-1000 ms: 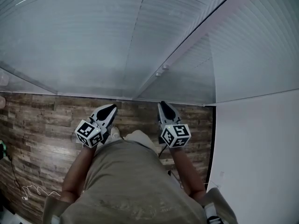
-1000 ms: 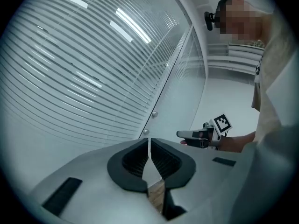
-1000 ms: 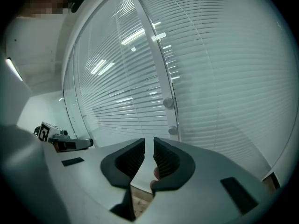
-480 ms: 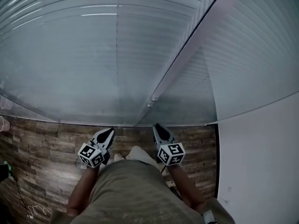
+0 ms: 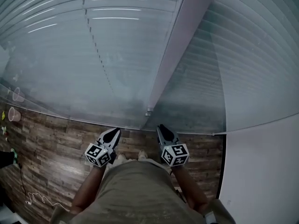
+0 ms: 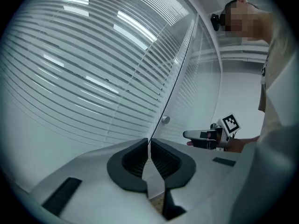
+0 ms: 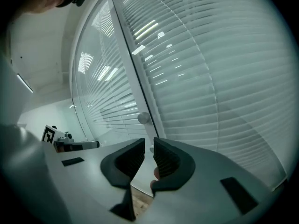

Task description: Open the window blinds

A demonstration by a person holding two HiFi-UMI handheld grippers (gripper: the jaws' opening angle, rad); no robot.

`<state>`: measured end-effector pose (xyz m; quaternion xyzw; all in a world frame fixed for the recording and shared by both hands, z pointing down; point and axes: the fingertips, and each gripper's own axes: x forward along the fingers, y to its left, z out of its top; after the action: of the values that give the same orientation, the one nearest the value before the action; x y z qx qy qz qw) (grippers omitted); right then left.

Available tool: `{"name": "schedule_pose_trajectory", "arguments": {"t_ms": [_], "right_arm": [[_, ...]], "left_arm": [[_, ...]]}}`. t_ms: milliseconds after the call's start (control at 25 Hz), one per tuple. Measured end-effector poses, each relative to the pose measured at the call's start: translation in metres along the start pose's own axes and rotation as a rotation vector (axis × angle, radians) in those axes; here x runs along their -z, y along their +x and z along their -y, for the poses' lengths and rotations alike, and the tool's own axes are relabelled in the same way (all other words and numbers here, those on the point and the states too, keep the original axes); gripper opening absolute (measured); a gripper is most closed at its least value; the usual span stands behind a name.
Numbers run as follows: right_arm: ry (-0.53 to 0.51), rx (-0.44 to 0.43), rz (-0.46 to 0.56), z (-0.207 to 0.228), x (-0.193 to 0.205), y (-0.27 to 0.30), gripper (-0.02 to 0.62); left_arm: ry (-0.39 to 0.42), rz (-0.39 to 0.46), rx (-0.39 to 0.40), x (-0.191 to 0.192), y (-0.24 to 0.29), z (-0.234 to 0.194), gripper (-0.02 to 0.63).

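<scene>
Closed white slatted blinds [image 5: 117,45] hang behind glass panes, split by a pale upright frame post [image 5: 180,41]. A small round knob [image 5: 148,111] sits at the post's foot, near floor level. My left gripper [image 5: 112,133] and right gripper [image 5: 163,129] are held side by side at waist height, pointing at the window and short of the glass. Both are shut with nothing between the jaws. In the left gripper view the left gripper [image 6: 148,146] faces the blinds [image 6: 84,73] and the knob [image 6: 165,119]. In the right gripper view the right gripper [image 7: 149,146] faces the knob [image 7: 144,118].
Wood-plank floor [image 5: 46,134] runs up to the glass. A plain white wall [image 5: 261,171] closes the right side. A small cup [image 5: 14,114] stands at the far left by the glass. A thin white cable [image 5: 39,199] lies on the floor at lower left.
Both grippers have moved forward together, closer to the window. The head view has shifted, so the blinds and frame post fill more of the picture. Jaws unchanged.
</scene>
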<state>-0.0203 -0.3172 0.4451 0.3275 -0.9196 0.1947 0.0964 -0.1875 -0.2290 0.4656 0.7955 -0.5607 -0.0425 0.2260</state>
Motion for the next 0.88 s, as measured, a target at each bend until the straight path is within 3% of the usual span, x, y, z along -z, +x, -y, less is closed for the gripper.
{"name": "schedule_pose_trajectory", "arguments": {"t_ms": [200, 360, 480, 880], "right_arm": [[0.027, -0.022, -0.048, 0.019, 0.007, -0.003, 0.044], [-0.019, -0.077, -0.021, 0.022, -0.005, -0.002, 0.044], [-0.005, -0.091, -0.024, 0.025, 0.010, 0.011, 0.044], [0.056, -0.078, -0.023, 0.024, 0.019, -0.001, 0.044]], "left_arm": [[-0.059, -0.007, -0.062, 0.019, 0.000, 0.010, 0.017], [-0.066, 0.031, -0.108, 0.020, -0.002, 0.019, 0.017], [-0.088, 0.027, -0.130, 0.038, 0.001, 0.007, 0.017], [-0.053, 0.015, -0.125, 0.028, 0.006, 0.007, 0.017]]}}
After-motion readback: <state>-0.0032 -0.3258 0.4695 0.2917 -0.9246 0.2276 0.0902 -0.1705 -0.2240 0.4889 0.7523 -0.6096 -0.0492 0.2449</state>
